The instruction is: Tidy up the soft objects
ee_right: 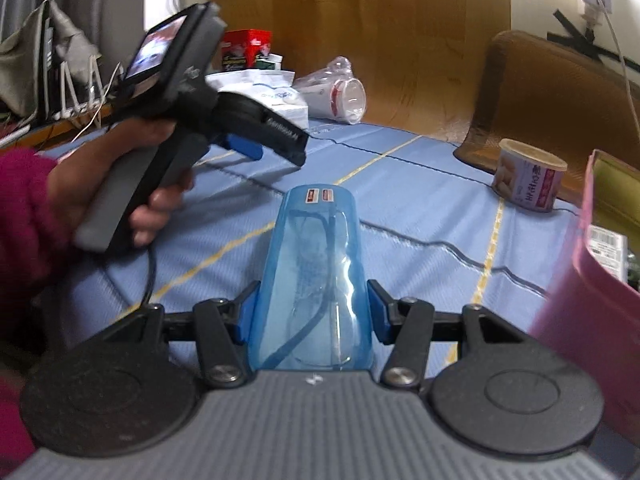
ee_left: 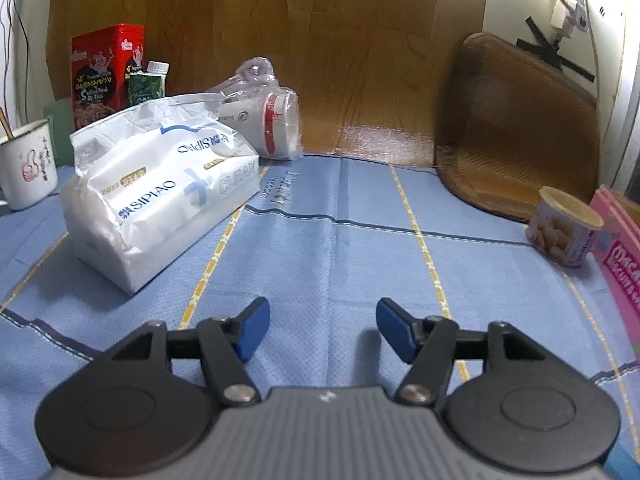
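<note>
The right gripper (ee_right: 311, 312) is pinching a blue translucent pouch (ee_right: 314, 276) between its fingers for carrying, while the left gripper (ee_left: 322, 330) is hovering with fingers spread, free for the tissue pack (ee_left: 160, 196).

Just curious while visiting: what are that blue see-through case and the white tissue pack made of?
The blue case, clamped in the right hand-held gripper, looks like glossy translucent plastic; glasses show through. The tissue pack seems to be wrapped in thin crinkly plastic film, soft underneath.

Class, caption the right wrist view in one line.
Right gripper clamps a translucent blue glasses case above the blue cloth.
</note>
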Demonstrator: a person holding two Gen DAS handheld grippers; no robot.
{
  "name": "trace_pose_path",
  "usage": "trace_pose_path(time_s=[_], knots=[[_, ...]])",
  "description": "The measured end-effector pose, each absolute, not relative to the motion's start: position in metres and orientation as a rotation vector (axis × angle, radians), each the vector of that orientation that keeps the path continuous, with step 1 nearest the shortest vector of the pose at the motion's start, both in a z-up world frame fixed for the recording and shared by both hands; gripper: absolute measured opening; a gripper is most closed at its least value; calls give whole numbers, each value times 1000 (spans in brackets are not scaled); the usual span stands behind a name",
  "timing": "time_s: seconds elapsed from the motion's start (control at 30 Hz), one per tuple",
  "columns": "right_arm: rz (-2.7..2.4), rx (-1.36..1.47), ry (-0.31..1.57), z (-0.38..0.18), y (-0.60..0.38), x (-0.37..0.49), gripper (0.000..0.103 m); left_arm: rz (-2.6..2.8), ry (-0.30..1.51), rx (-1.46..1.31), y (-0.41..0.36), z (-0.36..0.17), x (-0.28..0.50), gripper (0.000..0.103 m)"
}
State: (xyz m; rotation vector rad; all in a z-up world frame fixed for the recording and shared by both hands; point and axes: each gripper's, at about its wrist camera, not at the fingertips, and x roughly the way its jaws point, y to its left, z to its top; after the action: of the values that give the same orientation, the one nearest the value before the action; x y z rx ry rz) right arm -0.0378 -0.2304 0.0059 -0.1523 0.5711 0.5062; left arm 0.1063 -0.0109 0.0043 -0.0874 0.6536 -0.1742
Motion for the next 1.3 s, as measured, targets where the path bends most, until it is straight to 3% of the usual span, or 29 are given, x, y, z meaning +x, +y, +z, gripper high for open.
trace_pose_path(time_s=[0.07, 0.33, 0.5, 0.67, 1.3], knots=[[473, -174, 559, 4, -236, -45, 77, -207, 650, -112, -6, 5, 106, 64], [386, -124, 565, 4, -276, -63, 79, -319, 623, -136, -4, 8, 87, 66], [284, 22, 581, 10, -320, -68, 76, -419, 639, -201, -11, 12, 76, 72], [108, 81, 583, 14, -358, -77, 62, -503, 624, -179, -30, 20, 59, 73], [-59, 59, 566, 5, -410, -42, 61, -505, 627, -148, -55, 23, 49, 75]])
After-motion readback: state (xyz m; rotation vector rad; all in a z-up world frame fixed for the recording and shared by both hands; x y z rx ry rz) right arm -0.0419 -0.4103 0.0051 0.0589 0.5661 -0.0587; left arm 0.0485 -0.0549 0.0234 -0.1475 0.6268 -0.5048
